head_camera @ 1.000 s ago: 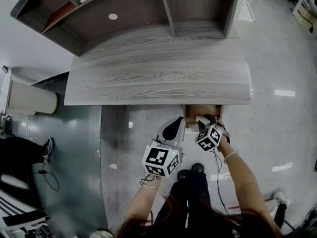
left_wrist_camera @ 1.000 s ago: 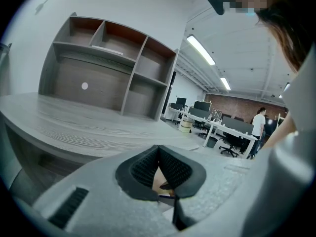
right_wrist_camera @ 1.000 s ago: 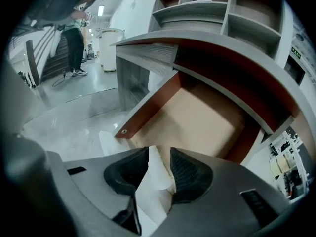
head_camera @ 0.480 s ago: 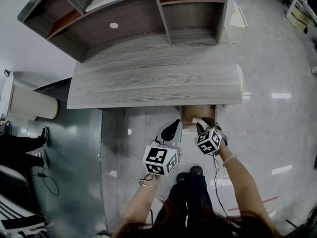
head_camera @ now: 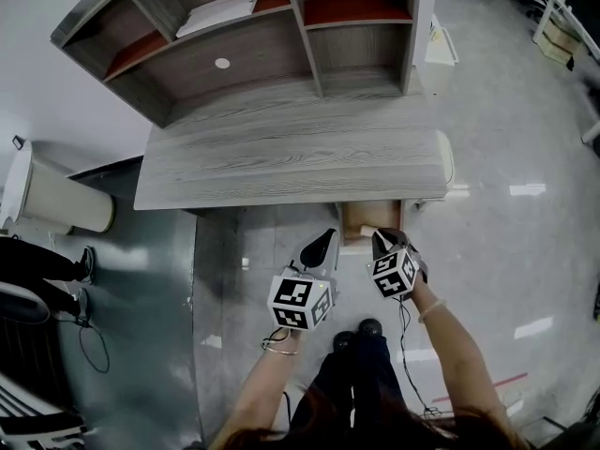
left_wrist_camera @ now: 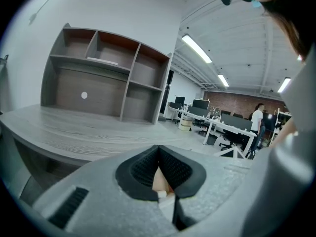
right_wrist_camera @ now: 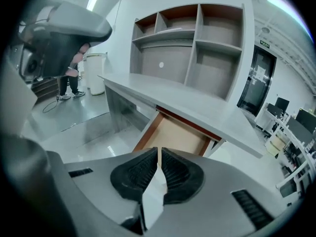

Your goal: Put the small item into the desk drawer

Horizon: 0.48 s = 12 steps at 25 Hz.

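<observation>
The desk drawer (head_camera: 368,217) stands pulled out under the grey desk top (head_camera: 291,157); its bare wooden inside (right_wrist_camera: 177,135) shows in the right gripper view. My left gripper (head_camera: 319,246) hovers just left of the drawer. In its own view the left gripper (left_wrist_camera: 158,149) is shut, with a small pale pinkish item (left_wrist_camera: 160,181) pinched between the pads. My right gripper (head_camera: 385,242) hangs over the drawer's front edge. The right gripper's (right_wrist_camera: 159,152) jaws are closing to a thin slit with nothing between them.
A shelf hutch (head_camera: 281,36) stands at the back of the desk. A white bin (head_camera: 56,200) sits on the floor at the left, near a person's shoes (head_camera: 84,265). Office desks (left_wrist_camera: 227,130) and a standing person (left_wrist_camera: 256,120) are far off to the right.
The head view has drawn back a little from the desk. Both grippers stay in front of the open drawer, the right one slightly further back from it.
</observation>
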### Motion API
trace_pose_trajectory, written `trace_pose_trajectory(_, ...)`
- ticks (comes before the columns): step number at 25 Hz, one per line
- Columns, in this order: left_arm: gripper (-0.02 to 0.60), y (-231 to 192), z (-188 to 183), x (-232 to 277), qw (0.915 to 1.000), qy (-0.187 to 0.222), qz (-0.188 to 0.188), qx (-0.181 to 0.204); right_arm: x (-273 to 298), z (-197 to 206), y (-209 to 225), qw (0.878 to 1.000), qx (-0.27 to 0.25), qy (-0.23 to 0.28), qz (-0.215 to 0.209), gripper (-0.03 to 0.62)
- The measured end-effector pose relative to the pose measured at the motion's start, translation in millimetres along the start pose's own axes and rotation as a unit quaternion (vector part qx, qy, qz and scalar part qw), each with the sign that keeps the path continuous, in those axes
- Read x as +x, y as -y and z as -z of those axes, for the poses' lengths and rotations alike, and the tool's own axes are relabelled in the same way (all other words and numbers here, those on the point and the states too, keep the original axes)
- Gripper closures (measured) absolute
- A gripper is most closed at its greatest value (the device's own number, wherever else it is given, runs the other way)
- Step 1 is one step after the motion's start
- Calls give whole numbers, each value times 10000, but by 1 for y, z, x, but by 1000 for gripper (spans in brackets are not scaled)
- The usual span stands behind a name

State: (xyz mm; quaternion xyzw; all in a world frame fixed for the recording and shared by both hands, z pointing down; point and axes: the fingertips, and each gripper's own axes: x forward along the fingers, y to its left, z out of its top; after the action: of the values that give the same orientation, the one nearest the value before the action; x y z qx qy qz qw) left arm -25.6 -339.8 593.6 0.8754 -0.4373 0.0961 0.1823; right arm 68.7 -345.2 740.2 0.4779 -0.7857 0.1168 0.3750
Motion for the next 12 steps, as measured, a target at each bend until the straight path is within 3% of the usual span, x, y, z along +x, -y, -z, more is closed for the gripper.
trace_pose_trajectory(12, 566, 10, -30, -25, 9998, 137, 3, 130, -49, -38, 4, 9986, 207, 370, 304, 591)
